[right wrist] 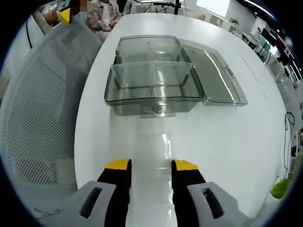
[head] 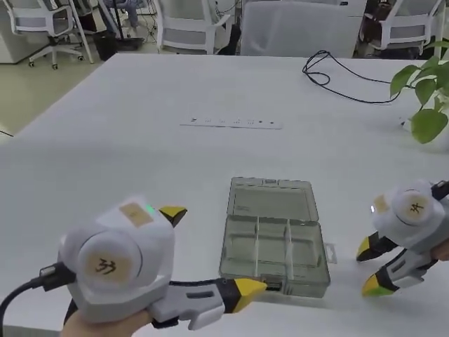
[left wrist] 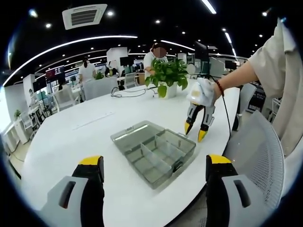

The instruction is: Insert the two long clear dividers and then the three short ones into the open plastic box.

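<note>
A clear divider [right wrist: 151, 146], long axis toward twelve o'clock, is clamped between the right gripper's [right wrist: 151, 165] jaws. The plastic box [right wrist: 151, 97] lies dead ahead. The left gripper [left wrist: 154, 163] is held wide open, empty.

Smoky-grey box [head: 295, 278], clear divider [right wrist: 151, 161], yellow-tipped fingers [head: 247, 288]

The white tabletop [head: 140, 140] carries an open clear plastic box [head: 302, 284] at lower centre, its lid lying flat on the surface above it. A white power strip [head: 231, 123] lies at mid-frame. A black cable [head: 337, 74] loops at upper right, near a potted plant [head: 424, 91] at the right edge. Whether the clear divider [right wrist: 151, 161] touches the tabletop cannot be told.
</note>
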